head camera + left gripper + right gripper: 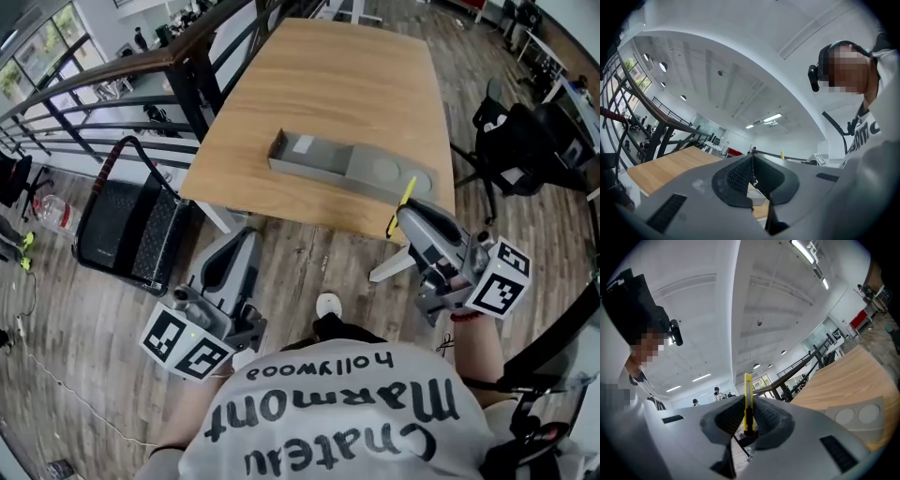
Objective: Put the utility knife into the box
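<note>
A long grey box (352,170) lies across the near part of the wooden table (328,84), its open tray end (292,150) to the left and a lid part with round recesses (860,416) to the right. My right gripper (406,214) is shut on a slim yellow utility knife (402,204), which sticks up between the jaws (748,401), just off the table's near right edge beside the box's right end. My left gripper (246,246) hangs below the table's near edge, tilted upward, jaws together with nothing between them (752,176).
A black chair (127,225) stands left of the table by a dark railing (112,75). Office chairs (516,141) sit to the right. The floor is wood plank. A white shoe (328,305) shows below the table edge.
</note>
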Available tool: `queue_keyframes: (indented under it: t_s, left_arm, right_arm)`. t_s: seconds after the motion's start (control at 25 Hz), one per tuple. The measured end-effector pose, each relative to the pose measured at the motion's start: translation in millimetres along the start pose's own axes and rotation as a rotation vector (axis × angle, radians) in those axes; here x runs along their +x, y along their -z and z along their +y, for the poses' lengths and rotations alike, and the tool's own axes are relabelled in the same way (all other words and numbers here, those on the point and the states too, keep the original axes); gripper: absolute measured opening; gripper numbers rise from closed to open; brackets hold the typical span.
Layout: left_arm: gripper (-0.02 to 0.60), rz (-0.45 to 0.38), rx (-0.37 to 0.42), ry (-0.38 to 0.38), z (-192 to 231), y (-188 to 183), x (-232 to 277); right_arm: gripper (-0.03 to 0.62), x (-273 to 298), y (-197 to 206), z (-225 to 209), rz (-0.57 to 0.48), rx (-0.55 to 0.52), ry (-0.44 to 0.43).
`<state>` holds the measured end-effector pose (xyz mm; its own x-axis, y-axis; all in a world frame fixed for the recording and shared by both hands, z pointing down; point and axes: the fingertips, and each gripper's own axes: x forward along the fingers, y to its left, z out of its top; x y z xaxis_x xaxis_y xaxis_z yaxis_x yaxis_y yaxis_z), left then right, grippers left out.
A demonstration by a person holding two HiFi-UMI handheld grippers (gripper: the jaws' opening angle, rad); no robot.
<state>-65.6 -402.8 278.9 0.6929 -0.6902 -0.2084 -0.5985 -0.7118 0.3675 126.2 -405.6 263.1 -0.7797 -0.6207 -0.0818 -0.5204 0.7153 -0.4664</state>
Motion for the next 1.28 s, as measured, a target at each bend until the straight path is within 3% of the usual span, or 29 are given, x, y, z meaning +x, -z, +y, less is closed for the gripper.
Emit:
queue_keyframes:
  t_s: [0.28,0.76,1.28]
  left_arm:
    - [0.009,0.009,-0.022,-0.011,32.1,-0.6,51.5]
    - [0.009,0.059,-0.061,-0.041,62.5,28.3,99.4]
    - [0.009,0.034,-0.039,-0.096,100.0,17.6,146.7]
  right_arm:
    - [0.058,21.0,-21.3,-49.5,0.014,0.019,0.008]
    - [0.057,40.9,-18.8,-112.8,0.048,0.062,0.015]
    - [0.057,72.9,-44.9,-169.9,0.066,0.075,-0.033]
